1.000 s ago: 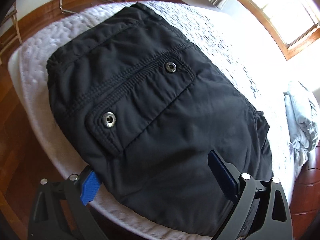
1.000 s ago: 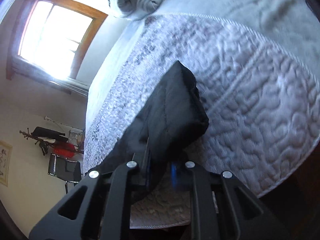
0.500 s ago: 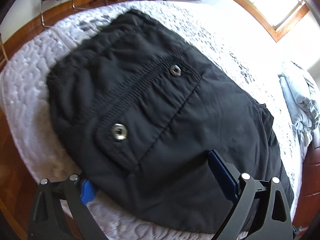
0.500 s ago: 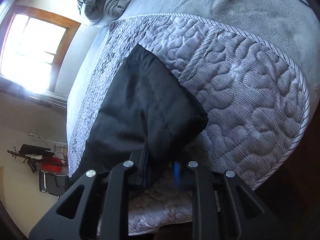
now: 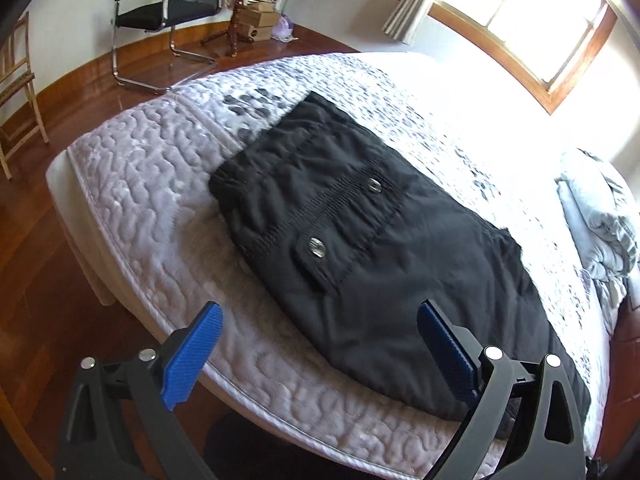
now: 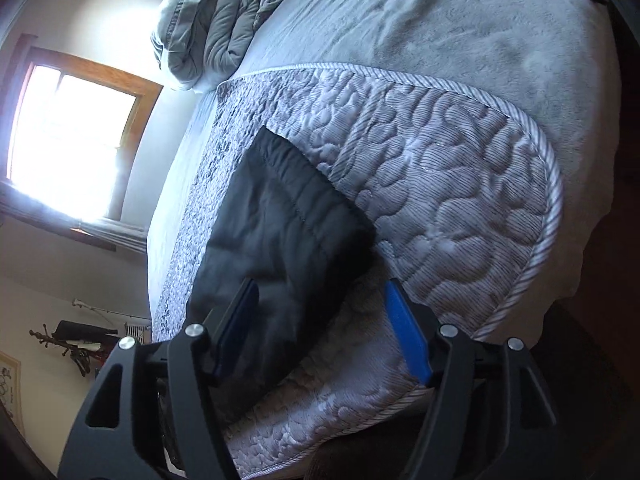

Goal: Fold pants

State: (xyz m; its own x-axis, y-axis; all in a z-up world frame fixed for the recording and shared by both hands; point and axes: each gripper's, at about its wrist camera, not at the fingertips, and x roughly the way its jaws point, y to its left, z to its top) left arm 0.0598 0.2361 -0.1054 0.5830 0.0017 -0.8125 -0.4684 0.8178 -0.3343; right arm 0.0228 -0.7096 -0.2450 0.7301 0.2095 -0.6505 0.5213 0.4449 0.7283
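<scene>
Across the bed (image 5: pixel 136 184) I see the pale quilted cover filling most of my left wrist view, its piped edge running along the near side above the wooden floor (image 5: pixel 36 264). On that quilt lie the black pants (image 5: pixel 360 256), folded into a compact bundle with a flapped pocket facing up; two metal snaps (image 5: pixel 317 247) sit on the flap, one nearer me and one further back. A bunched grey duvet (image 5: pixel 604 224) rests at the far right of the bed, well apart from the pants. My left gripper (image 5: pixel 320 340) hovers above the near edge of the bed with its blue pads spread wide, holding nothing; one pad is over the quilt, the other over the pants' near corner. From the right wrist view, my right gripper (image 6: pixel 320 332) is likewise spread apart, its fingers straddling a corner of the pants (image 6: pixel 280 240) without clamping the cloth. Beyond the bed stand a black office chair (image 5: pixel 168 8) and a bright window (image 5: pixel 524 20).
</scene>
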